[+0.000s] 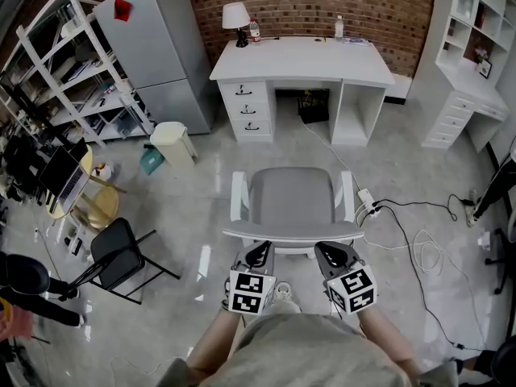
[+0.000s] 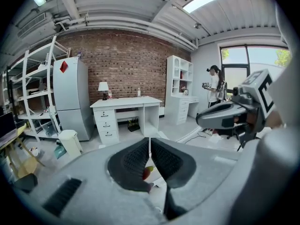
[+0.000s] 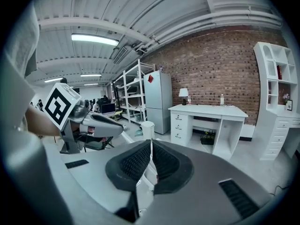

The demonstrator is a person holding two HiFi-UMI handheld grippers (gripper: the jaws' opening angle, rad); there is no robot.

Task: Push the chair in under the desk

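Note:
A grey-seated chair with a white frame stands on the floor, its back towards me and facing the white desk against the brick wall. A stretch of bare floor separates chair and desk. My left gripper and right gripper sit side by side just behind the chair's curved backrest, both shut with nothing between the jaws; I cannot tell whether they touch it. In the left gripper view the shut gripper points at the desk. In the right gripper view the gripper is also shut, facing the desk.
A lamp and bottles stand on the desk. A silver fridge, cream bin and black folding chair are to the left. A power strip with cables lies right of the chair. White shelving lines the right.

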